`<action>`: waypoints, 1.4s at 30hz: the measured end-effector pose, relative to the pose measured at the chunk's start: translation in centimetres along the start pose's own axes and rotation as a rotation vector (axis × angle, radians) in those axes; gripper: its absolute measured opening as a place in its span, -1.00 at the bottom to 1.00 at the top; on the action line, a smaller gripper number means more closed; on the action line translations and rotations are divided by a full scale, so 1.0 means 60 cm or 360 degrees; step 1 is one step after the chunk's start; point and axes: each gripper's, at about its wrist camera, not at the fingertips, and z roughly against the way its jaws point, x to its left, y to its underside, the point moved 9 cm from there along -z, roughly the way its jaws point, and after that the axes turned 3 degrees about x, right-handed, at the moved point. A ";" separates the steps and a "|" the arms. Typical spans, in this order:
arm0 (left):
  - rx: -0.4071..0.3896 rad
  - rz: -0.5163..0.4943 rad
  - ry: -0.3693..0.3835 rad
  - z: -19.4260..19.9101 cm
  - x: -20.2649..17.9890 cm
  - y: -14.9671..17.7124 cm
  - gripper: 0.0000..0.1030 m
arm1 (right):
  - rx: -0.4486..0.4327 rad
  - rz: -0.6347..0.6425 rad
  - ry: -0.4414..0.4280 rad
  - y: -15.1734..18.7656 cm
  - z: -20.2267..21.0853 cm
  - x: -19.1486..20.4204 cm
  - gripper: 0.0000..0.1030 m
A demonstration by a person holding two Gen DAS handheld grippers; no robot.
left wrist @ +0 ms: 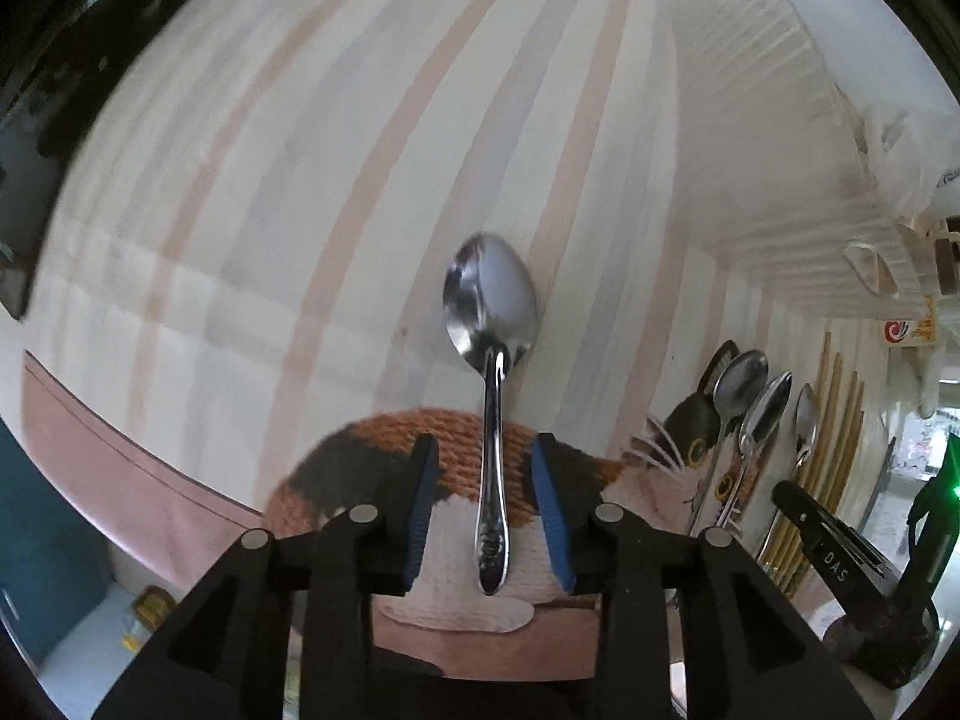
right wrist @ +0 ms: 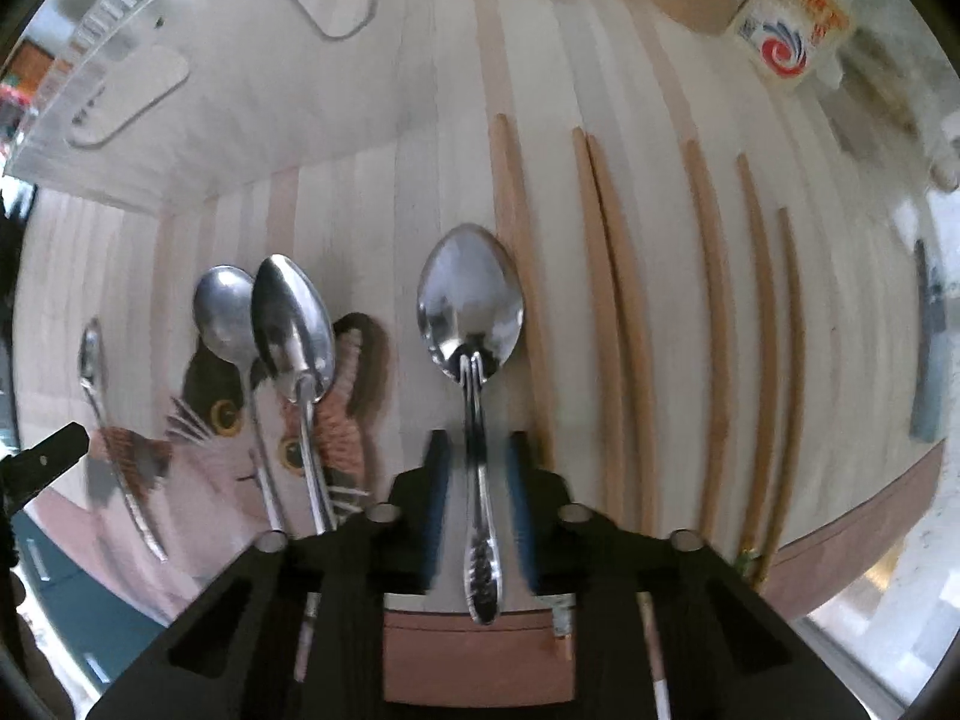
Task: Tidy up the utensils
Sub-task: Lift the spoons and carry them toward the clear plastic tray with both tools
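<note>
Spoon [left wrist: 491,360] between parted jaws

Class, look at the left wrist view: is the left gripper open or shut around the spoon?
Open. The left gripper has its blue pads standing apart on either side of the spoon handle, with visible gaps on both sides.

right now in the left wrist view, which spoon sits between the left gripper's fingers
Start at the cat-shaped mat on the striped table. One spoon lies alone, its handle across the mat, between the left gripper's open blue pads. The other spoons cluster at the right.
</note>
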 end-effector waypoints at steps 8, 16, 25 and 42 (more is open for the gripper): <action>-0.0068 -0.0124 -0.0259 -0.021 -0.019 -0.039 -0.51 | 0.0000 0.0016 0.0016 -0.002 -0.006 0.018 -0.85; -0.0163 -0.0355 -0.0454 -0.014 -0.047 -0.057 -0.92 | -0.0009 -0.0018 -0.0025 -0.026 -0.025 0.047 -0.86; -0.0228 -0.0403 -0.0503 0.007 -0.074 -0.012 -0.93 | -0.0051 -0.0040 -0.0079 -0.028 -0.005 0.020 -0.95; -0.0518 -0.0350 -0.0335 0.174 -0.116 -0.004 -0.99 | -0.0316 -0.0045 -0.0247 -0.023 0.146 -0.005 -0.95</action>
